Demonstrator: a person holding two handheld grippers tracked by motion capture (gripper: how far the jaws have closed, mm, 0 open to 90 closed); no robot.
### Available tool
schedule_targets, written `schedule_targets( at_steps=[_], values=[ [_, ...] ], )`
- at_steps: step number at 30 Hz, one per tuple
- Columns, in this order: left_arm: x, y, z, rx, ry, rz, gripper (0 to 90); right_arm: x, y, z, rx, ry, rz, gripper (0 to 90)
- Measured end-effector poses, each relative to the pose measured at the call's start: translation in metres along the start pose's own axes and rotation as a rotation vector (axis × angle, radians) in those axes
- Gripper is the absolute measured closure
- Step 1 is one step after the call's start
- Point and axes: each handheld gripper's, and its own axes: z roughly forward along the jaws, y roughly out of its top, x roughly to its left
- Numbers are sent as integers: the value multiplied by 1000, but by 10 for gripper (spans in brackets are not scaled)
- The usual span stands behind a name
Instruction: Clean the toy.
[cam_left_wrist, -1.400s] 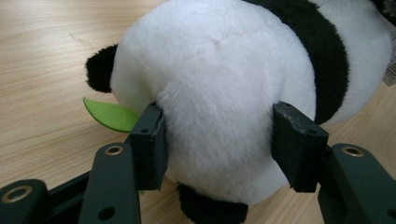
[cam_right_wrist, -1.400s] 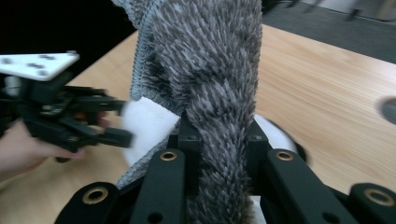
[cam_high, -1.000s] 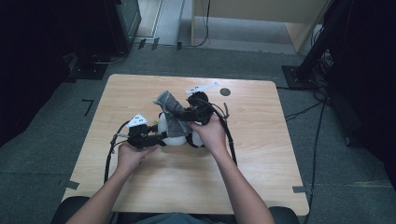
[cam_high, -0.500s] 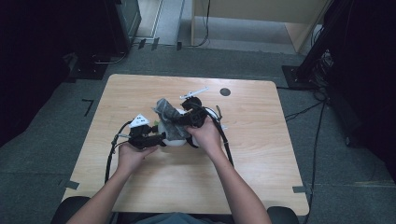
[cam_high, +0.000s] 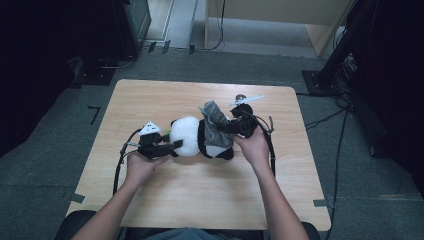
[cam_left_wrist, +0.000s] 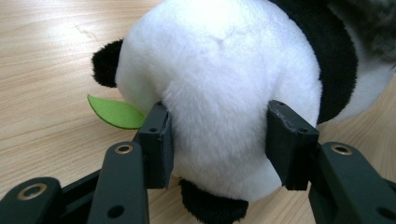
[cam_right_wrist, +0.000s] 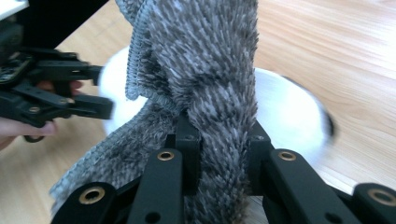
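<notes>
A black-and-white panda plush (cam_high: 187, 140) lies on its side on the wooden table (cam_high: 200, 200). My left gripper (cam_high: 176, 146) is shut on its white head. In the left gripper view the pads press into the fur of the panda (cam_left_wrist: 219, 70) on both sides, beside a green felt leaf (cam_left_wrist: 114, 112). A grey fuzzy cloth (cam_high: 216, 122) drapes over the panda's body. My right gripper (cam_high: 227, 126) is shut on it from the right. In the right gripper view the cloth (cam_right_wrist: 205, 60) is pinched between the jaws of the right gripper (cam_right_wrist: 219, 135), and the white plush (cam_right_wrist: 285, 107) lies behind it.
Black cables trail from both grippers across the table. A small dark round spot (cam_high: 240, 97) sits near the far edge. Beyond the table stand a wooden cabinet (cam_high: 280, 20) and dark equipment (cam_high: 130, 20). Bare tabletop lies in front of the hands.
My right gripper has carried the grey cloth rightward and slightly down, from over the panda's head onto its body, uncovering the white head. The left gripper has stayed put on the plush.
</notes>
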Motion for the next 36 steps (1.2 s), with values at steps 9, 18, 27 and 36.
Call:
schedule_targets(
  at_steps=[9, 18, 27, 36],
  values=[
    [1, 0, 0, 1, -5, -5, 481, -30, -17, -13, -23, -98, 67, 755],
    [0, 1, 1, 1, -4, -8, 476, -51, -45, -1, -41, -105, 157, 769],
    [2, 0, 1, 7, -3, -13, 473, -60, -62, 21, 44, -109, 225, 774],
    [1, -1, 1, 2, 1, -9, 471, -63, -73, 42, 116, -109, 225, 774]
  ],
)
